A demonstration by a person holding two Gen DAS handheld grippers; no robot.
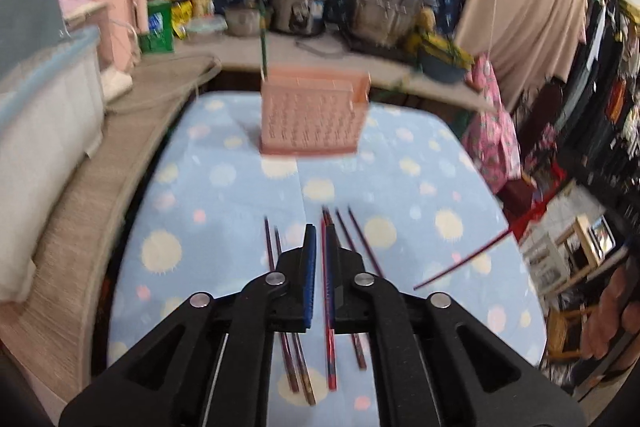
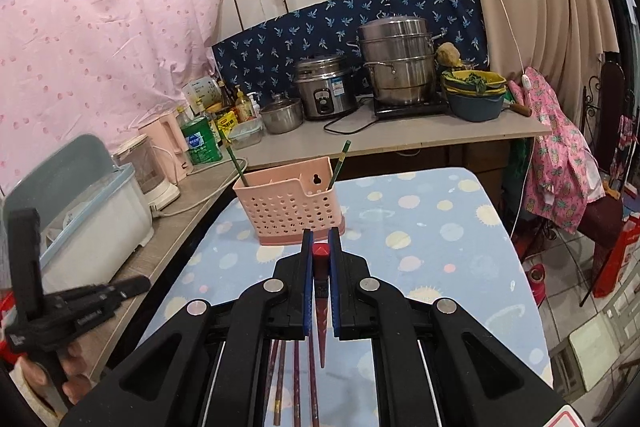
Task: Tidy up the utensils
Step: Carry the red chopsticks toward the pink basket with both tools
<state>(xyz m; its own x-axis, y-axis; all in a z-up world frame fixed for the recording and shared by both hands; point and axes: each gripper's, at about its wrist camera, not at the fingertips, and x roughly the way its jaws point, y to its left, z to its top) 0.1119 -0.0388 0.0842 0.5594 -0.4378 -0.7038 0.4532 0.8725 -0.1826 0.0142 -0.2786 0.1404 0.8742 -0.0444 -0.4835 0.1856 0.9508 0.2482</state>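
Observation:
A pink perforated utensil holder (image 1: 310, 115) stands at the far end of the dotted blue table (image 1: 440, 187). In the right wrist view the holder (image 2: 288, 207) has two green chopsticks (image 2: 340, 163) standing in it. Several dark red chopsticks (image 1: 360, 247) lie on the table under my left gripper (image 1: 320, 239), which is shut on a red chopstick (image 1: 329, 327). My right gripper (image 2: 320, 239) is shut on a red chopstick (image 2: 320, 291), held above the chopsticks on the table (image 2: 296, 387). That chopstick also shows in the left wrist view (image 1: 464, 263), at the right.
A counter (image 2: 400, 135) behind the table carries a rice cooker (image 2: 326, 91), a steamer pot (image 2: 396, 63) and bowls (image 2: 474, 95). A white dish box (image 2: 92, 219) and a kettle (image 2: 168, 143) stand on the left counter. My left gripper shows at the left (image 2: 60, 307).

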